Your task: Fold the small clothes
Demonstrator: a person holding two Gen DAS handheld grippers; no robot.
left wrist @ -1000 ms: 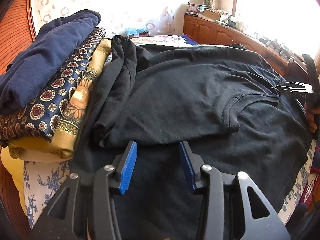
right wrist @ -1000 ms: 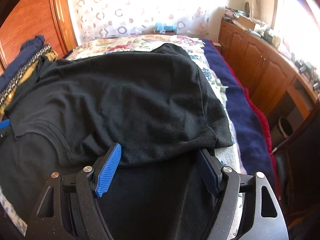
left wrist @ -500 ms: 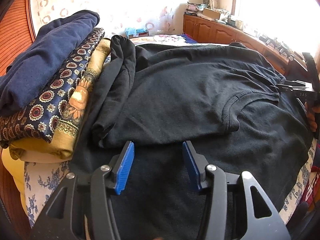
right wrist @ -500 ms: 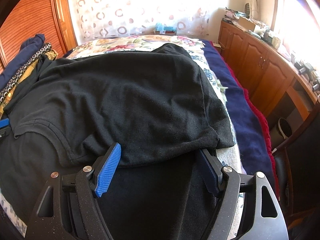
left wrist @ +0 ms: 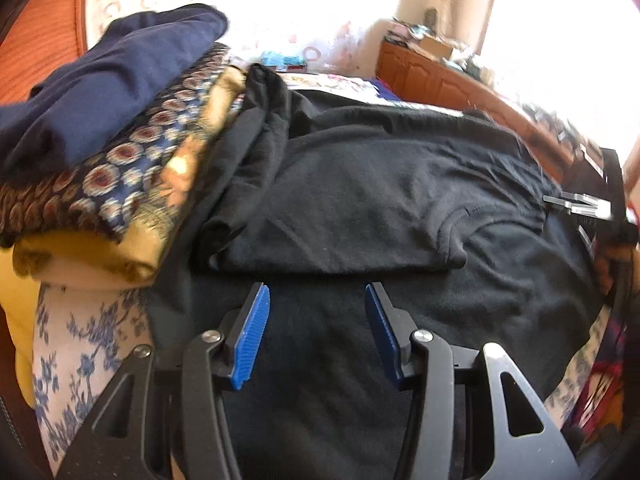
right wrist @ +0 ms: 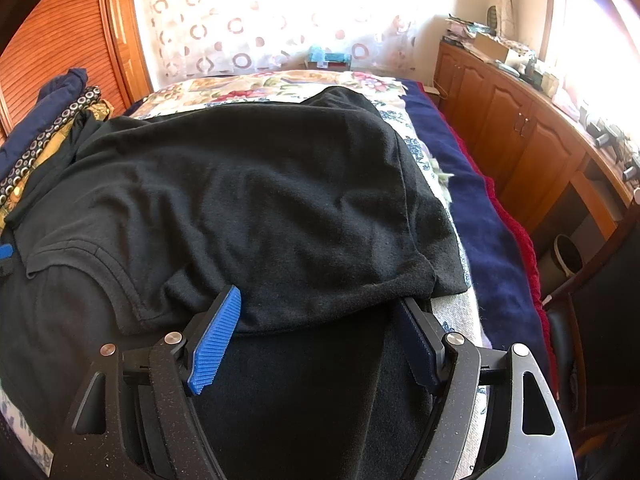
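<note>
Black shirt lies spread across the bed, its upper part folded down over the lower part, with a sleeve hem showing at the fold's front edge. No brand, label or readable writing shows on it or anywhere else; small marks on the right gripper's body in the left view are too blurred to read.

Left gripper hovers over the shirt's lower part, just short of the fold edge. Its blue pads stand apart with only flat cloth below them, nothing clamped. Compared with a second ago its jaws have just been opening a little, and the left view has tilted and blurred slightly.

Right gripper sits at the fold's near edge with its jaws wide apart; the folded layer drapes over its tips, and the pads do not press on it. It looks unchanged from before.

A stack of folded clothes rests at the shirt's left, touching it.
</note>
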